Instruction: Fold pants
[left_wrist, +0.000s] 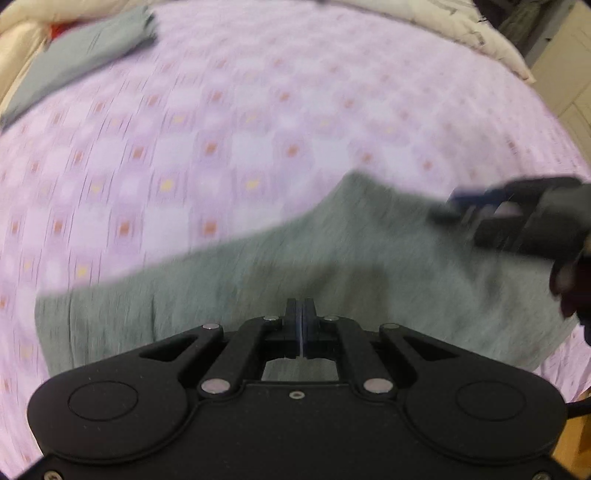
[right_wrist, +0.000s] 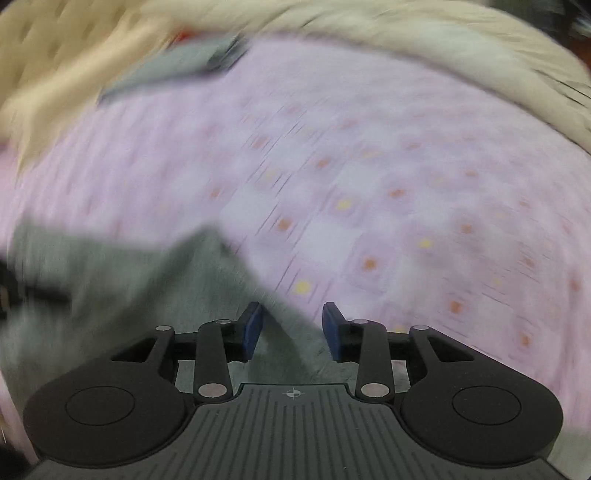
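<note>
Lying flat on the pink checked bedsheet (left_wrist: 258, 122) with its small orange and yellow squares, the grey-green knit pants (left_wrist: 280, 251) spread just beyond and beneath the left gripper (left_wrist: 302, 314). Its fingers (left_wrist: 293, 310) are pressed together with only a thin blue line of pad between them, and no cloth shows pinched there; the fabric lies below them. The right gripper (right_wrist: 293, 326) has its blue-padded fingers (right_wrist: 253, 330) partly apart, with nothing clamped; an edge of the pants runs under the gap, the cloth spreading away to the left of those fingers and bare sheet to their right.

Only the left wrist view shows the right gripper (left_wrist: 517, 218) from outside, hanging over the far right part of the pants, with a dark gloved hand (left_wrist: 572, 288) behind it. Both views catch a second folded grey garment (left_wrist: 85, 55) far ahead and to the left, beside a cream quilt (right_wrist: 424, 48); the right wrist view is too blurred for finer detail.

Seen from the left gripper, the pants' long axis runs crosswise to the fingers, their far edge climbing from lower left to a peak at the right.
</note>
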